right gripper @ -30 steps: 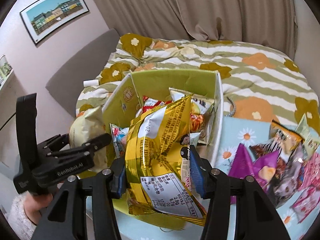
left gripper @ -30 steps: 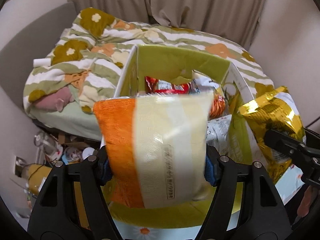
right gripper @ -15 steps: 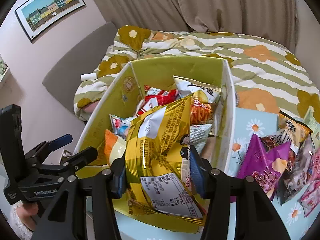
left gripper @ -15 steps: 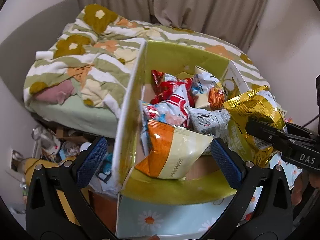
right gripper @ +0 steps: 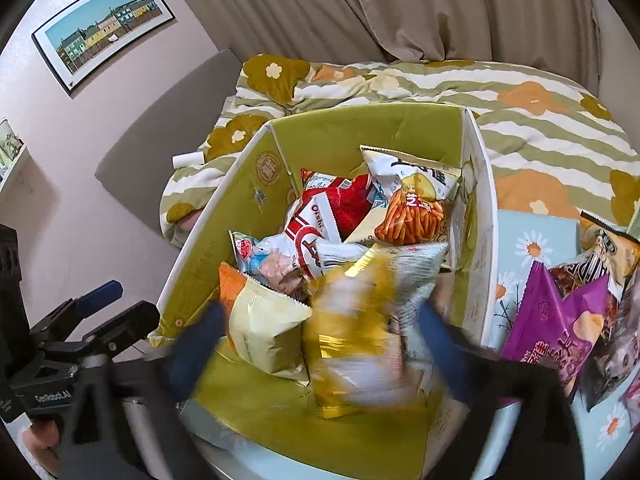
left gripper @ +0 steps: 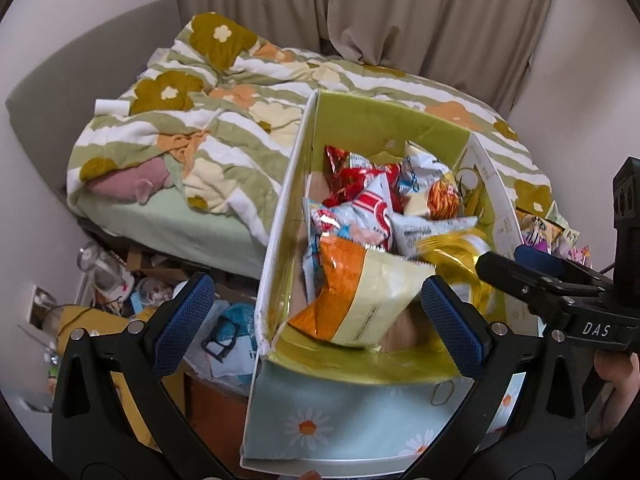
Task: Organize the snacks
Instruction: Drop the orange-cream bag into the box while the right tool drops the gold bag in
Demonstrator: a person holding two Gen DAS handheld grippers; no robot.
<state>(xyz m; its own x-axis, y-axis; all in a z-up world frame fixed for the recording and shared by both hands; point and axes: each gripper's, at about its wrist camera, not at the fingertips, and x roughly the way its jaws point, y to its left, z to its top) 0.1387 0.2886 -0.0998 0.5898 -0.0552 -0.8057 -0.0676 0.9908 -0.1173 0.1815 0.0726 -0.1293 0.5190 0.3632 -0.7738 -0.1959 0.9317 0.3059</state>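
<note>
Gold foil snack bag (right gripper: 352, 340) drops blurred from my right gripper (right gripper: 320, 344), jaws just sprung apart, into the green-lined cardboard box (right gripper: 360, 132) beside the orange-and-cream packet (left gripper: 360, 300) under my wide-open left gripper (left gripper: 316, 308), while purple and other bags (right gripper: 556, 320) wait outside its right wall.

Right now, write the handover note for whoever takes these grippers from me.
Left gripper: open, empty, over the near end of the green box.
Right gripper: its jaws have just been opening; the gold bag sits blurred between them, apparently no longer gripped.
Done: the orange and cream bag lies in the box near the front, beside the red and white packets already stacked there.
Left: the purple bag and other snacks on the daisy cloth right of the box.
</note>
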